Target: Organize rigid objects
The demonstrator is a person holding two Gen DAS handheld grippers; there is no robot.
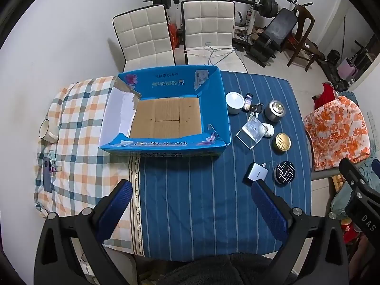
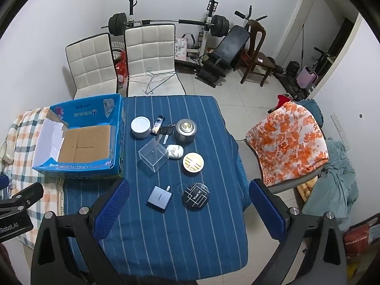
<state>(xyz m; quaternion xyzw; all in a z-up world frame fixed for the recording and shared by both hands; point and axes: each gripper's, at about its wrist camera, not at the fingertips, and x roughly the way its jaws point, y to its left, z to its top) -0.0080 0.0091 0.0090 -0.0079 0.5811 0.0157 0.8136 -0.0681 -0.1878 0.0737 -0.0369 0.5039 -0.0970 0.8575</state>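
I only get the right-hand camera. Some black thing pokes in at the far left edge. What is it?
Observer: That is the left gripper. Its own camera shows its jaws wide open with nothing between them.
Operator: Is anything lying on the checked cloth left of the box?
Observer: Yes, what looks like a dark phone lies flat near the left edge of the checked cloth.
Operator: Anything else out there?
Observer: A white mug sits farther back on that cloth, apart from the blue box. Your view cuts most of it off.
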